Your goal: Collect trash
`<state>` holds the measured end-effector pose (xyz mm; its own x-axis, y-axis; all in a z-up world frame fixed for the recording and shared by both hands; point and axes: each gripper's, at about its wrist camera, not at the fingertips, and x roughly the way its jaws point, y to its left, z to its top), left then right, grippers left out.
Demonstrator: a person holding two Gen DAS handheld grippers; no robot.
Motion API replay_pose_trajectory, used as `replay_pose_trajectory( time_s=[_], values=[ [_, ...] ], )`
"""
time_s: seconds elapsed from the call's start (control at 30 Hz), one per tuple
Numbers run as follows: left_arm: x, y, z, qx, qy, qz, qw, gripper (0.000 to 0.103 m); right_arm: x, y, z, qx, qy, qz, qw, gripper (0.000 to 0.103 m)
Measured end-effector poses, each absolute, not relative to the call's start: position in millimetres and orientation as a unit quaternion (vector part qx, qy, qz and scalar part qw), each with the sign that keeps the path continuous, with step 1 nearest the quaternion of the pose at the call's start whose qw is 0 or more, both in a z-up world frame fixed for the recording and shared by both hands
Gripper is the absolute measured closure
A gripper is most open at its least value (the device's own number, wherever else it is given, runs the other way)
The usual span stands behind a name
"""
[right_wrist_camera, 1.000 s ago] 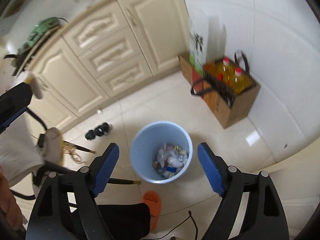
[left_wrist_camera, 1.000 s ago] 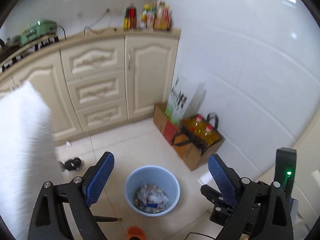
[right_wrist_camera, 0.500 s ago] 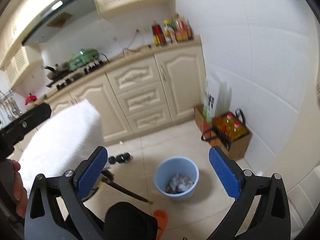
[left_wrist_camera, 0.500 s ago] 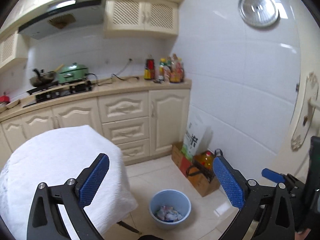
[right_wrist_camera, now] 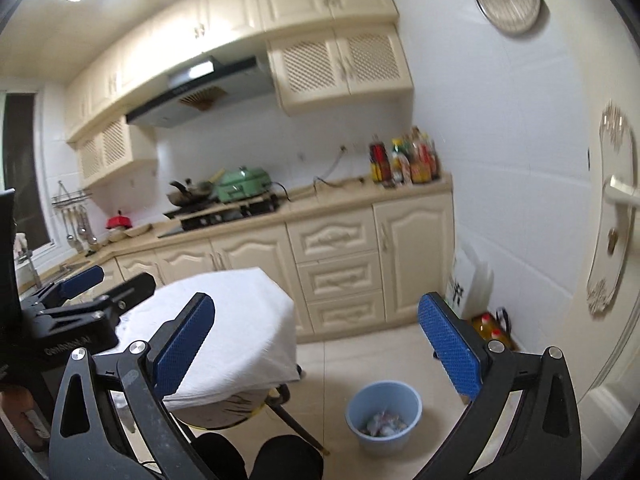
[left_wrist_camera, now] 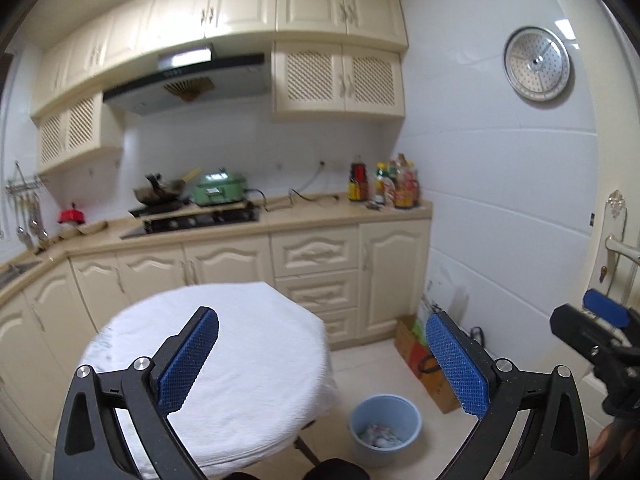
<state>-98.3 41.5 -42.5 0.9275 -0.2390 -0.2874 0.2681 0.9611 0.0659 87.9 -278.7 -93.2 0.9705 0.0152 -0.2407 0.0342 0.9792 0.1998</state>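
A light blue bin (left_wrist_camera: 385,424) with crumpled trash (left_wrist_camera: 378,435) inside stands on the tiled floor right of the round table; it also shows in the right wrist view (right_wrist_camera: 383,414). My left gripper (left_wrist_camera: 322,364) is open and empty, held high above the table's white cloth (left_wrist_camera: 216,360). My right gripper (right_wrist_camera: 318,344) is open and empty, raised above the floor and bin. The right gripper also shows at the left view's right edge (left_wrist_camera: 600,332). The left gripper shows at the right view's left edge (right_wrist_camera: 86,300).
Cream kitchen cabinets (left_wrist_camera: 320,256) and a counter with a stove, a green pot (left_wrist_camera: 219,189) and bottles (left_wrist_camera: 384,186) run along the back. A cardboard box with oil bottles (right_wrist_camera: 494,330) stands by the right wall. A door (right_wrist_camera: 612,208) is at the right.
Both grippers rose and tilted up from looking down into the bin. The view now takes in the table top, counter and upper cabinets. Both stayed open.
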Motion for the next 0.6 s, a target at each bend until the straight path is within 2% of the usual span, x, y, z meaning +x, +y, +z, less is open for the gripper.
replay_pose_trajectory(
  time_s=[0.3,0.6],
  values=[
    [-173,27,-52,0.052,0.121,-0.119,0.984,0.001,73,-249,-78,0.089,0.099,0.033,0.991,0.0],
    [-183,9,-54,0.042,0.123,-0.114,0.985,0.001,71,-237,-78,0.079,0.098,0.042,0.991,0.0]
  ],
)
